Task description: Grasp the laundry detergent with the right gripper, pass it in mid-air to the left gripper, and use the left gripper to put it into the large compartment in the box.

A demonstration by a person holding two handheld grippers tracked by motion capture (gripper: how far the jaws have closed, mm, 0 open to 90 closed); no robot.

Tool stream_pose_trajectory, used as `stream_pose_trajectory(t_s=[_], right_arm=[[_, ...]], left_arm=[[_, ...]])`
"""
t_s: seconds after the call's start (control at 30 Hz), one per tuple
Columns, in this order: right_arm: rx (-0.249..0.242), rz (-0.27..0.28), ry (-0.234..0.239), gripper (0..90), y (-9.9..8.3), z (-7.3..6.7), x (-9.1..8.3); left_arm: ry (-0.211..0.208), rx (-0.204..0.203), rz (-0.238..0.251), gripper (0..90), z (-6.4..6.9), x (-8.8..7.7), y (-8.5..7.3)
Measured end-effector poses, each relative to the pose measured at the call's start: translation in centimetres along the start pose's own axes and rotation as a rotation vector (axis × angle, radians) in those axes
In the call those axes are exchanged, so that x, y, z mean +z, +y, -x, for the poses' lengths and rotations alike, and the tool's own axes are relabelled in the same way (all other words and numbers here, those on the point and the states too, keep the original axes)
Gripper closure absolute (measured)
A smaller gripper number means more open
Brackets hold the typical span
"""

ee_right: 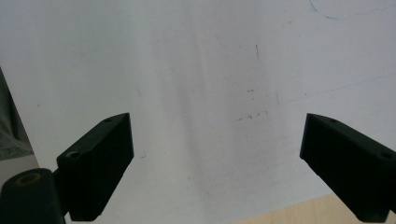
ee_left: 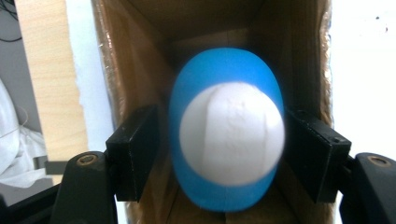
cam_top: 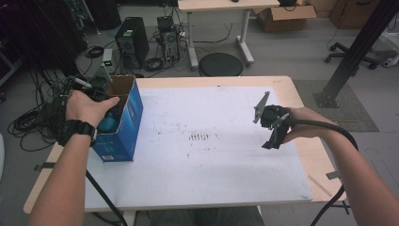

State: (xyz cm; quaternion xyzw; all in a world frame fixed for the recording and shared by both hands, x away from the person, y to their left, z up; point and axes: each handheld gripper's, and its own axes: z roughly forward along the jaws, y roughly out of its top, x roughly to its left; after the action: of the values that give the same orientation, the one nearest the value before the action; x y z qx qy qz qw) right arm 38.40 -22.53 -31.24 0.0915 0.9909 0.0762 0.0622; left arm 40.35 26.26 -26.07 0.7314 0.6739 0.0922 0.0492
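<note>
"High view first: what is the biggest thing on it?"

"The wooden table (cam_top: 308,162), with a white sheet (cam_top: 211,165) covering most of its top. At the sheet's left edge stands a blue carton (cam_top: 126,134), upright, its top open and brown card showing inside."

"And your left claw?"

"My left hand (cam_top: 87,108) holds the left gripper (ee_left: 222,154) over that open top, pointing down into the carton. In the left gripper view the brown walls run away on every side below my jaws."

"Anything between them?"

"A blue egg-shaped ball with a white cap (ee_left: 229,135), blurred, inside the carton's mouth and squarely between the two black pads. A dark gap shows between the pad at the left of that view and the ball, while the other pad sits just at its edge. So I call the claw released rather than clenched, though the ball is between the jaws."

"The other side?"

"My right hand (cam_top: 306,125) holds the right gripper (ee_right: 217,149) over the sheet's right part, well apart from the carton. Its jaws stand wide with nothing between them but scuffed white sheet — and a strip of bare wood at the bottom of the right gripper view."
</note>
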Motion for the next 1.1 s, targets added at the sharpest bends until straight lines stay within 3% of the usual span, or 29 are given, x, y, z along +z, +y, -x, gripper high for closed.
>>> stream_pose_trajectory(t_s=[0.2,0.47,0.57,0.67,0.77,0.9,0.93,1.0,1.03,1.07,1.1], right_arm=[[0.0,-0.006,0.006,9.5,0.2,-0.1,-0.2],[-0.012,0.013,-0.002,9.5,0.6,-0.1,-0.8],[-0.022,0.022,-0.007,9.5,0.9,-0.2,-1.0],[-0.028,0.022,-0.007,9.5,1.1,-0.3,-1.0],[-0.027,0.016,-0.002,9.5,1.1,-0.5,-1.0],[-0.023,0.021,-0.001,9.5,1.2,-0.5,-0.8],[-0.023,0.021,-0.001,9.5,1.2,-0.5,-0.8],[-0.032,0.013,0.002,9.5,1.2,-0.6,-0.7],[-0.025,0.007,0.003,9.5,1.2,-0.6,-0.7],[-0.027,0.009,0.003,9.5,1.2,-0.6,-0.6],[-0.025,0.008,0.005,9.5,1.2,-0.6,-0.6]], left_arm=[[0.002,0.02,0.011,28.9,0.0,-1.8,0.0],[0.0,0.09,0.058,27.4,1.0,-5.6,-0.4],[0.001,0.136,0.081,26.4,2.4,-6.9,-0.6],[-0.009,0.165,0.091,25.8,3.2,-7.4,-0.6],[-0.013,0.227,0.09,23.8,5.0,-7.6,-0.6],[-0.044,0.302,0.097,22.8,7.2,-7.0,-0.6],[-0.044,0.302,0.097,22.7,7.2,-7.0,-0.6],[-0.072,0.357,0.088,21.7,9.0,-6.1,-0.6],[-0.072,0.357,0.088,21.4,9.0,-6.1,-0.6],[-0.089,0.388,0.089,21.0,10.3,-5.5,-0.6],[-0.089,0.388,0.089,20.7,10.3,-5.5,-0.6]])
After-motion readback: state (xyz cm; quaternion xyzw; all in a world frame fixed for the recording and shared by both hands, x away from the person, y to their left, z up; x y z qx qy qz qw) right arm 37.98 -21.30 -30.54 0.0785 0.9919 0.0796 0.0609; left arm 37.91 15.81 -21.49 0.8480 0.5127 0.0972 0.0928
